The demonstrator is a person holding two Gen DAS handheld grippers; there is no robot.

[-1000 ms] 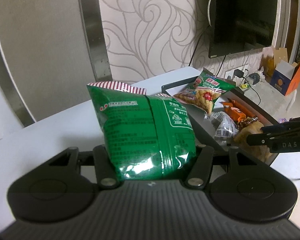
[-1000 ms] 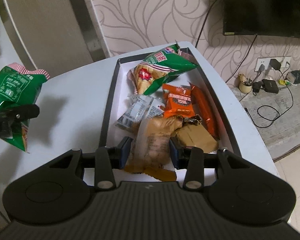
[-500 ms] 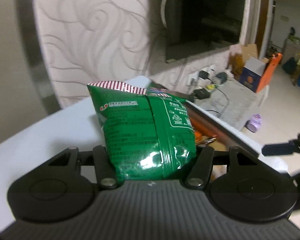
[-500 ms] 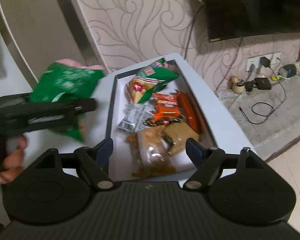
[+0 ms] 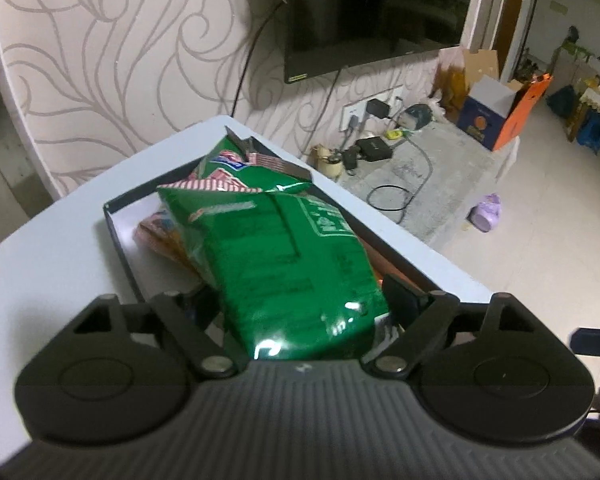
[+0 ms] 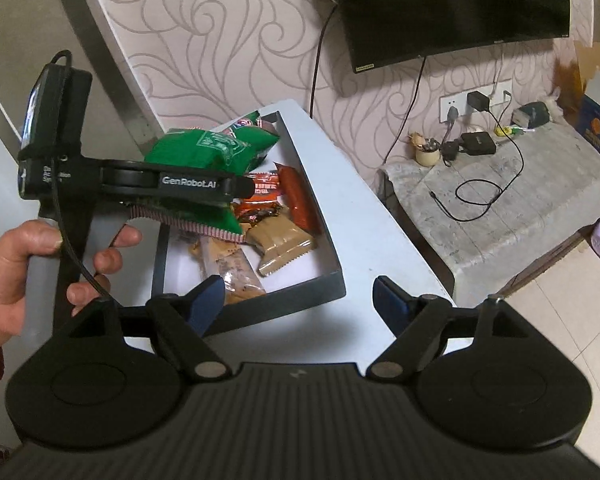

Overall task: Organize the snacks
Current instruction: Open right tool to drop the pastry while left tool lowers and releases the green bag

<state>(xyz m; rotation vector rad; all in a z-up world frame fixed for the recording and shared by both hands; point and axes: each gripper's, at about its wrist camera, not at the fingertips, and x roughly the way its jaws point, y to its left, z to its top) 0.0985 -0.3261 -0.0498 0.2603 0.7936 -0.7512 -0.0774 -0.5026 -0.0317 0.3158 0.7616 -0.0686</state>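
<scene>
A green snack bag (image 5: 292, 264) hangs between the fingers of my left gripper (image 5: 292, 294), over the black-rimmed tray (image 5: 112, 216). The jaws are opening, and a gap shows between the left finger and the bag. Seen from the right wrist, that bag (image 6: 204, 152) and the left gripper (image 6: 236, 188) hover above the tray's middle. My right gripper (image 6: 300, 286) stands open and empty, near the tray's front wall (image 6: 260, 308). In the tray lie another green bag (image 6: 248, 120), orange packets (image 6: 296, 196), a brown packet (image 6: 280, 240) and a clear-wrapped bar (image 6: 228, 264).
The tray sits on a white table (image 5: 40, 264) against a patterned wall. A person's hand (image 6: 8, 268) grips the left gripper's handle. To the right stand a wall-mounted TV (image 6: 452, 4) and a low marble stand (image 6: 500, 208) with chargers and cables.
The left gripper carried the green bag from beside the tray to above it, then widened its jaws. The right gripper let go of the tan snack, opened and drew back toward the tray's front.
</scene>
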